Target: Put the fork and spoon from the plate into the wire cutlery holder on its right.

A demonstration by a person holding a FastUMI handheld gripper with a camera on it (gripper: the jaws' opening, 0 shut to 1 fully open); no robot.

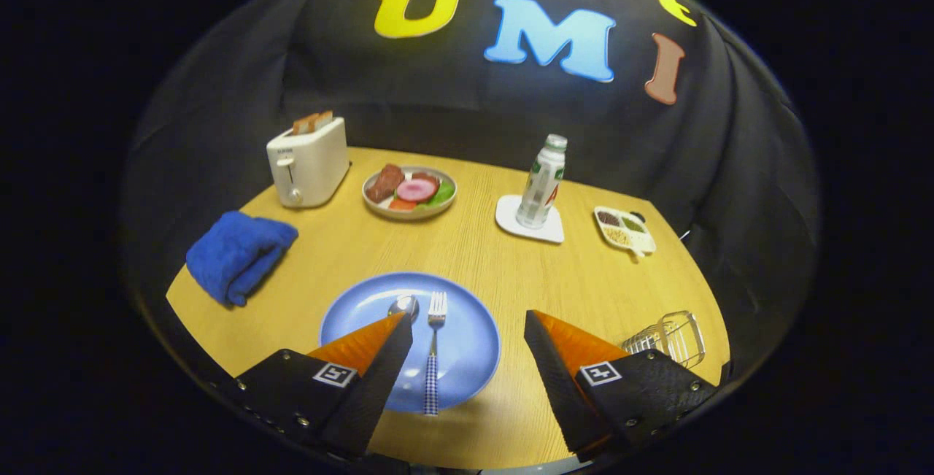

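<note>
1. Wooden table (511, 271) spans your frame's middle.
2. Your gripper (467, 325) at lower centre is spread wide, grasping nothing.
3. Blue plate (474, 344), lower centre, carries fork (435, 347) and spoon (403, 306).
4. Wire cutlery holder (668, 340) waits lower right.

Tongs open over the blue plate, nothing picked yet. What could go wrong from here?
1. Fork and spoon lie close together on the blue plate, between the open tongs; closing may catch both or nudge one.
2. Both lie flat, so the tips may slide on the plate.
3. The wire cutlery holder looks light; a careless drop could tip it.
</note>
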